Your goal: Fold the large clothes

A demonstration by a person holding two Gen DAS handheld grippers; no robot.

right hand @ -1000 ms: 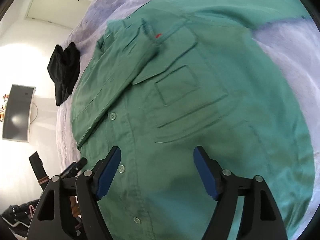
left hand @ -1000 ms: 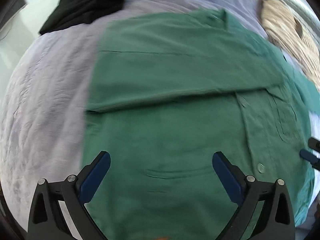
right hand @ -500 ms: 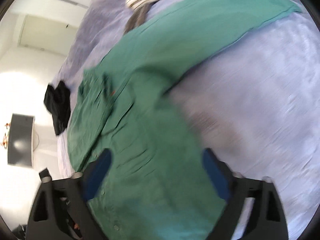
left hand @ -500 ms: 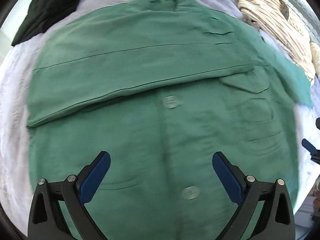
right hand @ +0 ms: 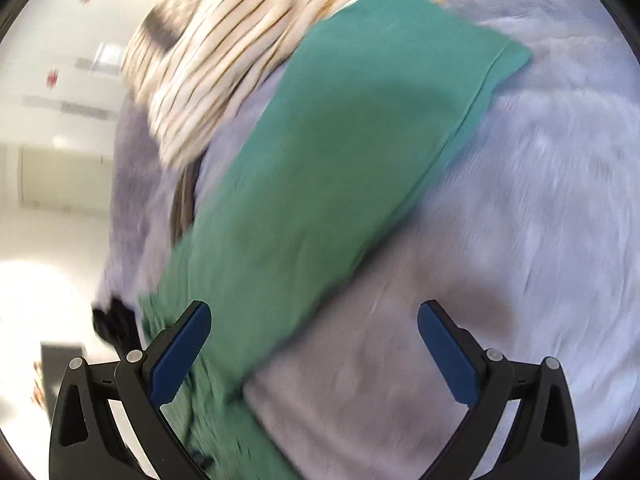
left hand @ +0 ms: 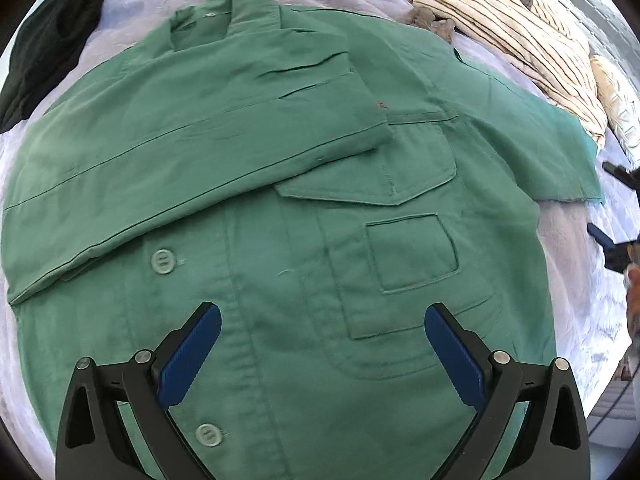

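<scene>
Meanwhile, the green shirt [left hand: 304, 208] lay flat on the lavender bedspread [right hand: 520, 208], one sleeve folded across its chest. Directly above it the left gripper [left hand: 322, 344] hung wide, gripping nothing. Over its outstretched sleeve [right hand: 340, 152], the right gripper [right hand: 314, 340] gaped empty. Beyond the shirt lay a striped garment [left hand: 508, 28] and black clothing [left hand: 44, 48].

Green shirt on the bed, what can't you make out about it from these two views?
- Green shirt, left wrist view: the hem is cut off at the bottom edge behind the left tongs.
- Right wrist view: the outstretched sleeve is motion-blurred, so its cuff detail is lost.
- Striped garment: blurred, and the sleeve covers part of it.
</scene>
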